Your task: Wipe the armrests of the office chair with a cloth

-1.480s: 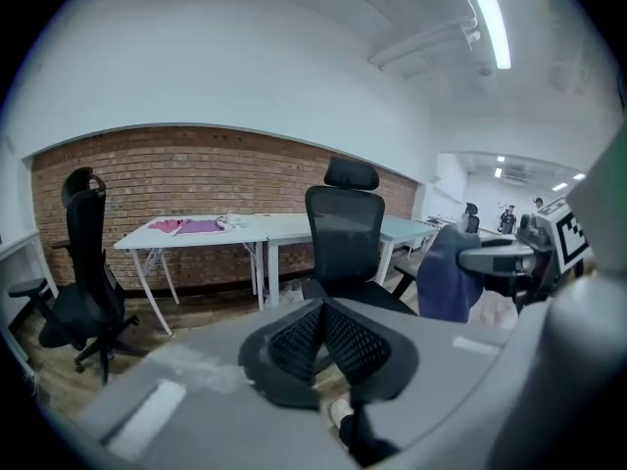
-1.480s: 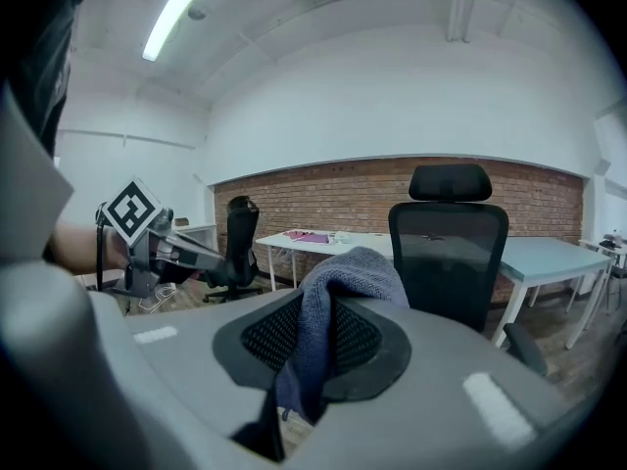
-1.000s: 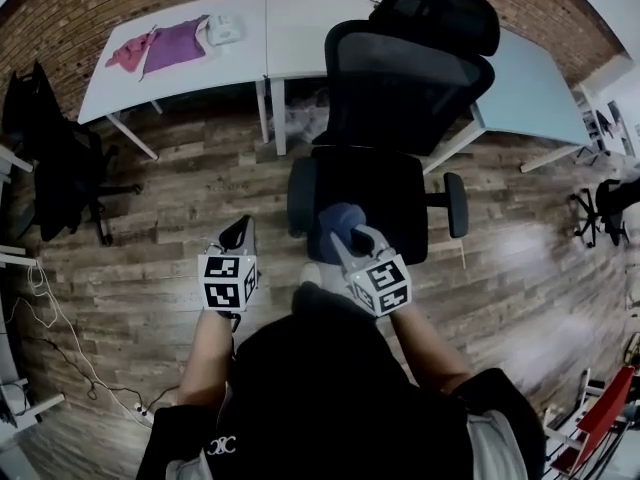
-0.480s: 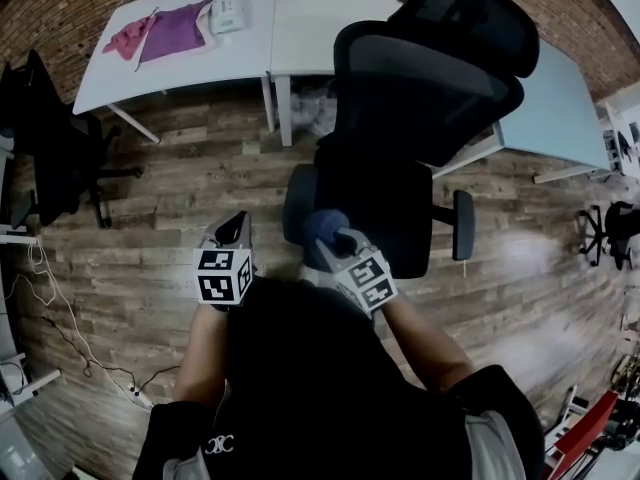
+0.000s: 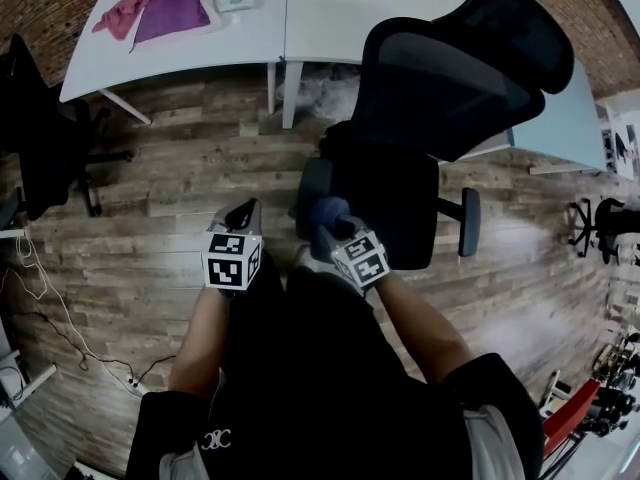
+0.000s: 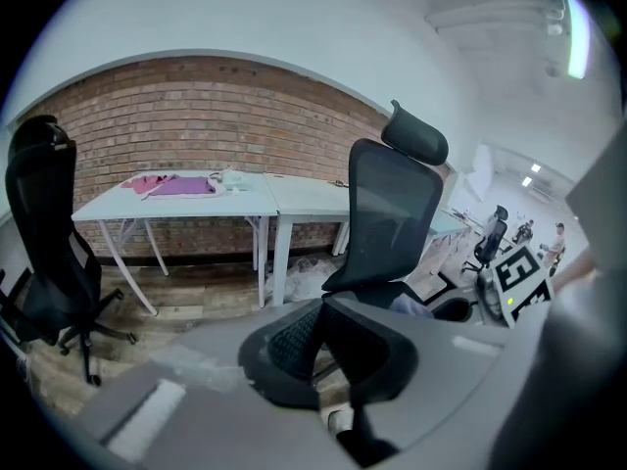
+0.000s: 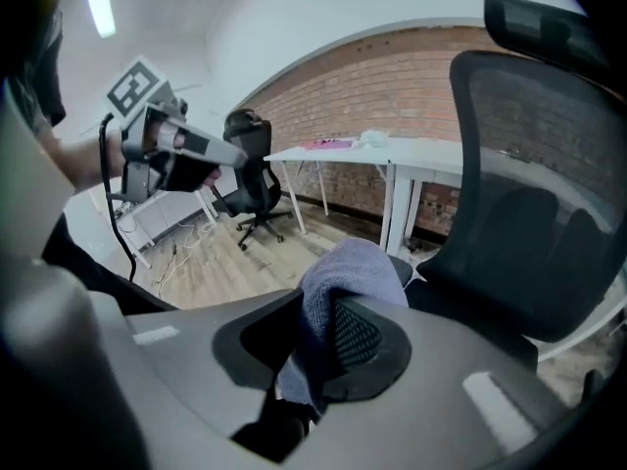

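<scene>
right gripper (image 7: 315,341): jaws pinch blue cloth (image 7: 348,267), seemingly touching left armrest (image 5: 312,190) | left gripper (image 6: 318,349): jaws pressed together, empty, left of office chair (image 6: 392,204)

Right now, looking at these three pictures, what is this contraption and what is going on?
No robot here: a person wears a head camera and holds a two-fingered tool in each hand. One picture looks down from the head; the other two look along each tool's fingers. The right tool pinches a blue cloth by the armrest of the black office chair. The left tool is shut, holding nothing. Behind stands a white table with pink and purple cloths on it.
</scene>
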`<action>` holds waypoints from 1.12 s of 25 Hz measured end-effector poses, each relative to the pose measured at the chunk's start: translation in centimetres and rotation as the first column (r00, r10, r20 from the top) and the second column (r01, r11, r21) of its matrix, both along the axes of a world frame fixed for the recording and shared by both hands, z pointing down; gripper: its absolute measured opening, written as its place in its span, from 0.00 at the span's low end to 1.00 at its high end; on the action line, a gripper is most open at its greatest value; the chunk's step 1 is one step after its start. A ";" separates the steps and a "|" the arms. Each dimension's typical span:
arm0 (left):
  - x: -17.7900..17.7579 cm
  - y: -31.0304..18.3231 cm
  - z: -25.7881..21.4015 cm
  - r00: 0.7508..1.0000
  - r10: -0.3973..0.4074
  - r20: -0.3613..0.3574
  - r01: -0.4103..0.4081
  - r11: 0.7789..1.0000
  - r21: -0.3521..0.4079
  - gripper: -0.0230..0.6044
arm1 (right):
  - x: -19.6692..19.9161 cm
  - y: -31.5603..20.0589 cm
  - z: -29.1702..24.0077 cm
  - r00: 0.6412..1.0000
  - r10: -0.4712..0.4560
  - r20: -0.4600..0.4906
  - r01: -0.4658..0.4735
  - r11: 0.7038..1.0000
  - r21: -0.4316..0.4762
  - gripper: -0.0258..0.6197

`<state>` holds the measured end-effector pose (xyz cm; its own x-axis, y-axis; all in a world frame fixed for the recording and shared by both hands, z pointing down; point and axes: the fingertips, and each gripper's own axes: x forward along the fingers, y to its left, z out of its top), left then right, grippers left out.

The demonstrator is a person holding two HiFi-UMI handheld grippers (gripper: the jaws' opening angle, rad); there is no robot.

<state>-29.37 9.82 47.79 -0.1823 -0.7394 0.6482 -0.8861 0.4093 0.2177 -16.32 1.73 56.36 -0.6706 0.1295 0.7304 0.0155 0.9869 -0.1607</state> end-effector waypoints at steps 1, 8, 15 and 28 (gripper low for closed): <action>-0.5 -0.2 0.1 1.000 0.014 -0.004 -0.014 1.000 0.003 0.05 | -0.3 0.6 0.6 1.000 -0.002 -0.022 0.001 1.000 -0.024 0.15; -2.5 -0.4 1.7 0.996 0.089 -0.030 -0.089 0.996 0.002 0.05 | 1.0 5.1 3.5 0.986 -0.043 -0.162 0.017 0.987 -0.159 0.15; -2.1 0.0 2.3 0.992 0.110 -0.057 -0.111 0.994 -0.014 0.05 | 1.0 6.2 6.9 0.977 -0.048 -0.206 0.004 0.978 -0.209 0.15; -2.2 2.2 2.3 0.994 0.066 -0.084 -0.070 0.996 -0.047 0.05 | -6.6 -1.6 9.5 0.986 0.049 -0.159 -0.062 0.995 -0.082 0.15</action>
<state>-31.55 12.04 50.09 -0.0774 -0.7144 0.6955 -0.8922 0.3609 0.2714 -22.97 0.13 65.82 -0.5566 0.1622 0.8148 -0.0708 0.9679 -0.2411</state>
